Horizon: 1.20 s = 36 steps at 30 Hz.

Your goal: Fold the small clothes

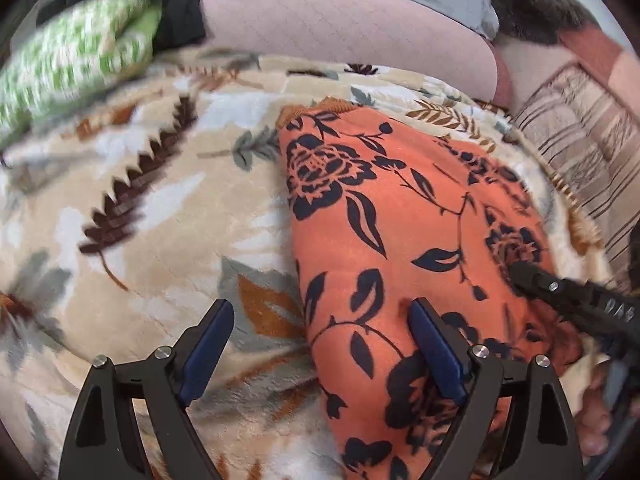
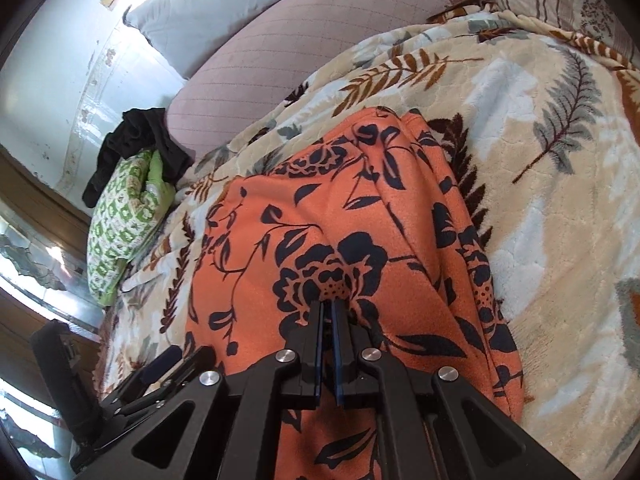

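Open blanket [image 1: 160, 208] left of orange garment [image 1: 384, 216], green bundle [image 1: 76, 64] far corner.

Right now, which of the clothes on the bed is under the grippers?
The orange garment with dark flowers, spread flat on the leaf-print blanket. The green-and-white patterned one and the black one sit bunched at the bed's far edge.
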Available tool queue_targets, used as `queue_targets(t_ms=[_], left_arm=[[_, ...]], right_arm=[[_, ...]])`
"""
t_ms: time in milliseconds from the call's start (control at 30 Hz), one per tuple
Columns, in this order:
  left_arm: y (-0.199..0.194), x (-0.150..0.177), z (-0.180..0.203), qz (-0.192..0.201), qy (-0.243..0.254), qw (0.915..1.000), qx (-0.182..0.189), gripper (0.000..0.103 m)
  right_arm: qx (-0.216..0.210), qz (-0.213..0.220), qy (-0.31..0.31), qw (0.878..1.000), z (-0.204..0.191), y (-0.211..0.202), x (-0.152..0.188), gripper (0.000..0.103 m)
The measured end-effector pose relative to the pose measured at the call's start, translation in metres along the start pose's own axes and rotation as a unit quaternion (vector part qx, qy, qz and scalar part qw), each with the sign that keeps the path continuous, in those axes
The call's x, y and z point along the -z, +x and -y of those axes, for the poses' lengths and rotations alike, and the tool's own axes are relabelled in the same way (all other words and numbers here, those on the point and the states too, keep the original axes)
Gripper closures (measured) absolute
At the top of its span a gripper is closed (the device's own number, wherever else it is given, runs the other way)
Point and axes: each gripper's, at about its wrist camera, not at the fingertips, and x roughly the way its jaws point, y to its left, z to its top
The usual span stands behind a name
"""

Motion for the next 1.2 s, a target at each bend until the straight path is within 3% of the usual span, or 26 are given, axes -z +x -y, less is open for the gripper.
queue_targets(t_ms=[100,200,300,333,400,433,467,500,567,667,733,833,1000,1100,1200], left_arm=[[-0.012,-0.004,-0.013,0.02,-0.05,0.9962,0.069,0.014],[-0.018,-0.007,-0.014,0.03,-0.046,0.9966,0.062,0.014],[-0.01,-0.006,-0.018,0.014,-0.048,0.9975,0.051,0.014],[-0.005,-0.005,-0.019,0.006,-0.051,0.9977,0.045,0.014],[0.004,-0.002,-0.021,-0.011,-0.051,0.9981,0.034,0.014],[0.006,0.0,-0.021,-0.014,-0.052,0.998,0.035,0.014],[0.006,0.0,-0.021,-0.012,-0.053,0.9978,0.037,0.014],[0.005,0.0,-0.019,-0.012,-0.049,0.9981,0.036,0.014],[0.002,-0.001,-0.016,-0.005,-0.036,0.9989,0.031,0.014],[-0.003,-0.003,-0.019,0.006,-0.041,0.9985,0.036,0.014],[-0.006,-0.006,-0.026,0.01,-0.058,0.9971,0.049,0.014],[-0.006,-0.009,-0.032,0.001,-0.069,0.9943,0.081,0.014],[-0.005,-0.008,-0.026,-0.006,-0.054,0.9919,0.115,0.014],[-0.005,-0.003,-0.006,0.004,0.002,0.9975,0.07,0.014],[0.003,0.004,0.015,0.009,0.063,0.9979,0.012,0.014]], right_arm=[[-0.009,0.037,-0.012,0.999,-0.004,-0.017,-0.001,0.097],[0.0,0.093,-0.042,0.995,-0.012,-0.041,-0.002,0.096],[0.007,0.129,-0.052,0.99,-0.013,-0.055,-0.003,0.095],[0.009,0.136,-0.055,0.989,-0.011,-0.058,-0.003,0.09],[0.022,0.115,-0.055,0.992,-0.004,-0.046,-0.004,0.042],[0.023,0.076,-0.036,0.996,0.006,-0.03,-0.003,0.0],[0.0,0.018,-0.002,1.0,0.02,-0.008,0.0,0.0],[-0.003,-0.011,0.016,1.0,0.029,0.006,0.003,0.0],[0.023,0.035,-0.004,0.999,0.023,-0.009,0.002,0.001],[-0.01,0.095,-0.005,0.995,0.016,-0.044,-0.004,0.001],[-0.009,0.132,-0.006,0.991,0.017,-0.062,-0.007,0.001],[-0.027,0.122,0.019,0.992,0.033,-0.07,-0.014,0.001],[-0.099,0.078,0.105,0.986,0.072,-0.06,-0.019,0.001],[-0.087,0.066,0.102,0.989,0.072,-0.054,-0.016,0.001],[-0.086,0.044,0.096,0.991,0.067,-0.042,-0.012,0.001]])
